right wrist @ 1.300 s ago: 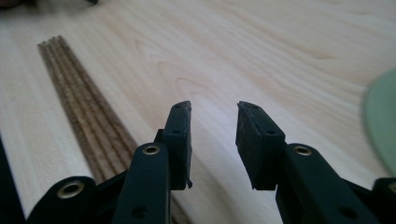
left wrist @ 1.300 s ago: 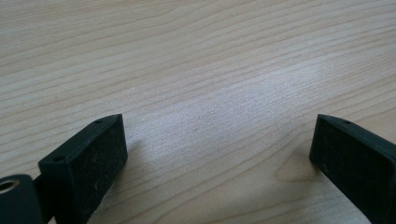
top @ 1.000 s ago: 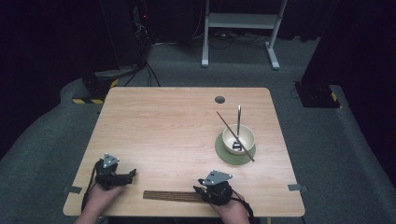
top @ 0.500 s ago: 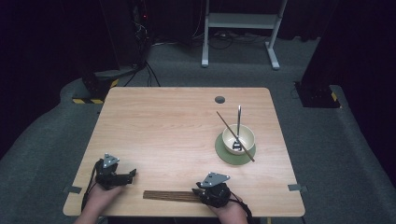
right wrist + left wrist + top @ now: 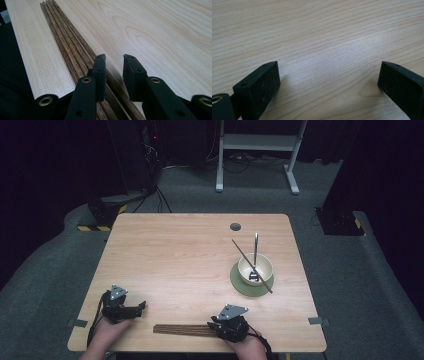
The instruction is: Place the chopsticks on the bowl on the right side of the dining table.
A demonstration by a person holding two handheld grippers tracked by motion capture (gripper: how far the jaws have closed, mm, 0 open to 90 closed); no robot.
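Right tongs sit at the near edge of the tabletop in the high view, jaws pointing left over the right end of a bundle of dark chopsticks. The bundle's long axis runs left-right along the near edge. Left tongs rest well apart to the left and a bit farther in, so the right hand is the nearer one. Far right: a cream bowl on a green plate, with a chopstick leaning across it and a metal utensil standing in it.

Left gripper view: left tongs stand wide open, nothing between them, bare pale wood grain below.

Right gripper view: right tongs have just been closing, with a narrow gap left. One chopstick of the bundle runs lengthwise up through the gap; the others lie under and left of the left jaw. Can't tell if the pads touch it yet, it looks not quite pinched. The sticks are thin, straight, dark brown with streaky grain, lying side by side and touching. Tong pads are black, blocky, matte.
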